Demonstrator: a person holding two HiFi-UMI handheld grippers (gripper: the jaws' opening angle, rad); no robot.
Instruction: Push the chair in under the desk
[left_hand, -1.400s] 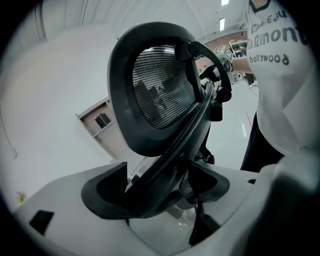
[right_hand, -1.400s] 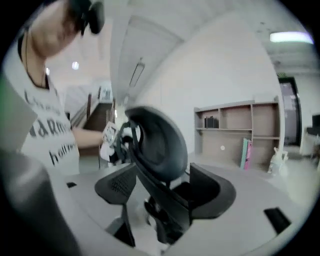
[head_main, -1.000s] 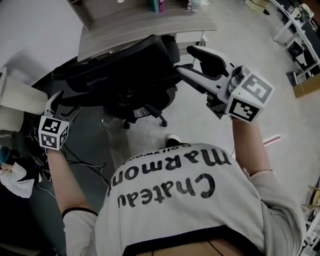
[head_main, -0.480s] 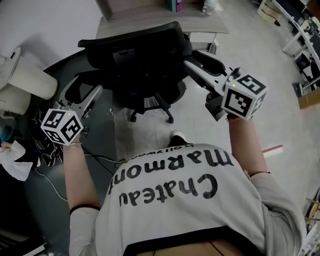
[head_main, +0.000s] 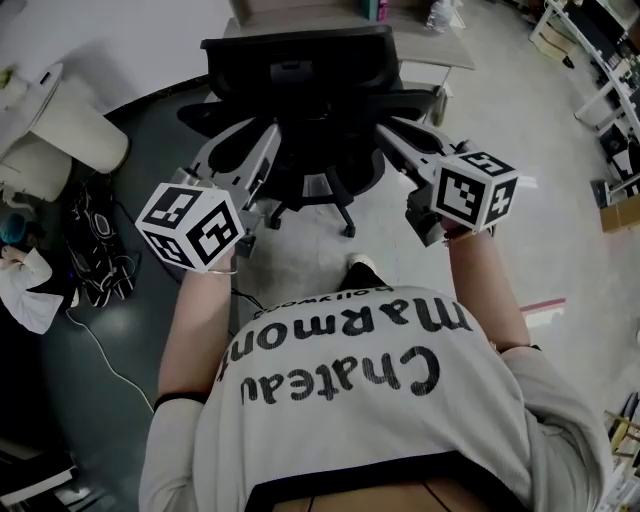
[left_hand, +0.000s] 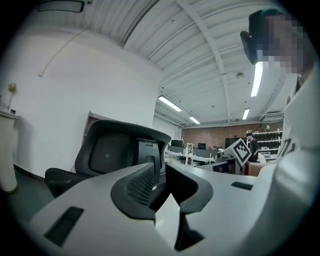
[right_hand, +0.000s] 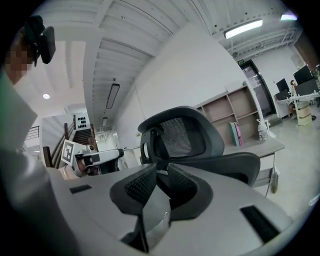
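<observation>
Both pairs of jaws have just been closing, with nothing between them. Clenched and empty, the left gripper (left_hand: 161, 169) has swung up from low beside the seat. Just ahead of it stands the black mesh-backed office chair (head_main: 295, 70), backrest now square to the person (a second ago it sat askew). Beyond the chair is the grey wood-topped bench (head_main: 425, 45). The right gripper (right_hand: 161, 175), likewise clenched and empty, points at the chair's right side. I judge the push is about to start.
</observation>
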